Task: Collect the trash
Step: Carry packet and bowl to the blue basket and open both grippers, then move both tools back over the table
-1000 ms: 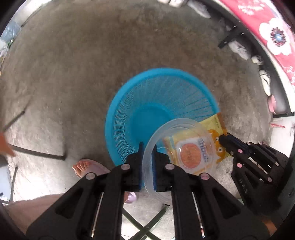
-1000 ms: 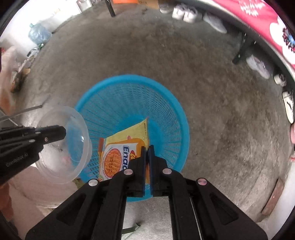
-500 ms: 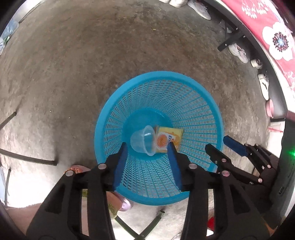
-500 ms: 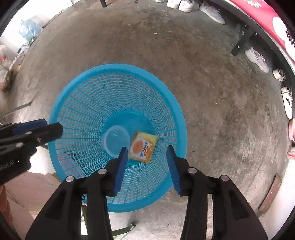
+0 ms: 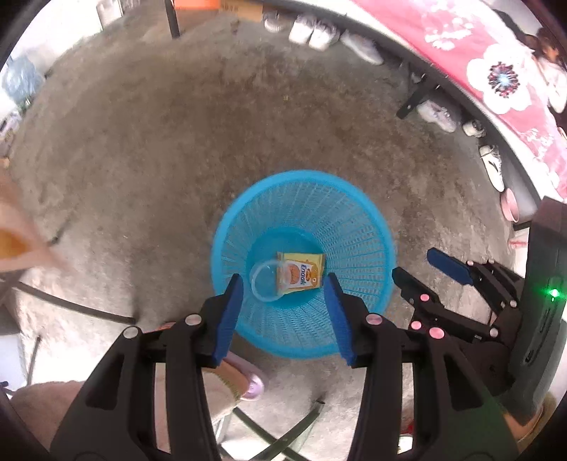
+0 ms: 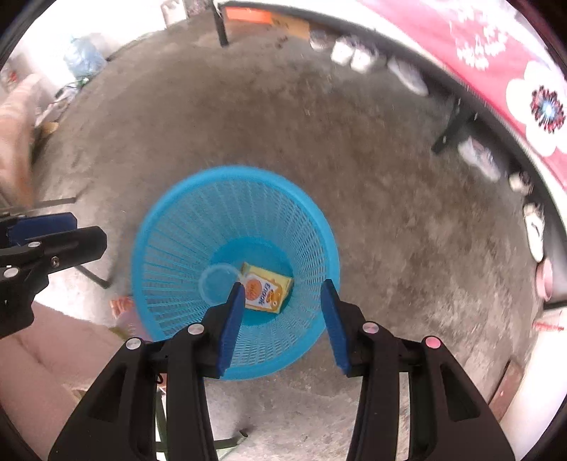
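Both grippers are hovering above the blue mesh basket (image 5: 368,248), which is standing on the concrete floor (image 5: 177,159). Left gripper (image 5: 285,283): jaws are standing wide apart, nothing between the blue pads (image 5: 226,319); released. Right gripper (image 6: 281,290): jaws likewise spread, pads (image 6: 333,319) bare; released. The clear plastic cup (image 5: 264,283) is lying on its side at the basket bottom, mouth facing up toward the camera, and the yellow snack packet (image 5: 301,271) is lying flat beside it, its left edge touching or slightly overlapped by the cup. In the right wrist view the cup (image 6: 218,280) is sitting to the left of the packet (image 6: 267,290), and the left gripper's tips (image 6: 53,234) are showing at the frame's left edge, apart from the basket rim (image 6: 170,198). In the left wrist view the right gripper (image 5: 430,264) is sitting just beside the basket's right side. White shoes (image 5: 312,32) are lining the far edge of the floor under a red floral cloth (image 5: 496,78). The right wrist view is motion-blurred.
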Tool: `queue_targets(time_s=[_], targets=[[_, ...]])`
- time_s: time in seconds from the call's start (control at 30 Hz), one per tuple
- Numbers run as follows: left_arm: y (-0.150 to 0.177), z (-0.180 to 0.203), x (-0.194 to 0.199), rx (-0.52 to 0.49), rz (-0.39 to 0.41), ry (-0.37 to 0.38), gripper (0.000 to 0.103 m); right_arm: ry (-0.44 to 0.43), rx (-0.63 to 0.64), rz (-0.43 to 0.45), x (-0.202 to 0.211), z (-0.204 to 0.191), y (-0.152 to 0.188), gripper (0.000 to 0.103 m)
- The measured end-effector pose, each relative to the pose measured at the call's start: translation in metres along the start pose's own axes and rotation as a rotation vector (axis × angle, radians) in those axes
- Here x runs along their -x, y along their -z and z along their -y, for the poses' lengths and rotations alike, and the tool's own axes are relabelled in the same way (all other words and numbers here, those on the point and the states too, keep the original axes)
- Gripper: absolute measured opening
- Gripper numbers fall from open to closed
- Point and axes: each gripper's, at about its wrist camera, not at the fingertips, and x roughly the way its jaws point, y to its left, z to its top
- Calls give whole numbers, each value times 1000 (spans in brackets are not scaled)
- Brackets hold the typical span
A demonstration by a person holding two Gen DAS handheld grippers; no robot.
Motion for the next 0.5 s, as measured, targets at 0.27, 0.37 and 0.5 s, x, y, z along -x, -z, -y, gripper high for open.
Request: queue_targets(time_s=[0.27,0.37,0.5], targets=[[39,-35,143,46,248,-36,51,-42,134,209,105,-45,-10,50],[65,-57,196,90,350,-86,56,-89,201,291,143,-75,-17,56],[103,-93,256,196,458,-142,60,-182,318,357,180,-125,-26,57]])
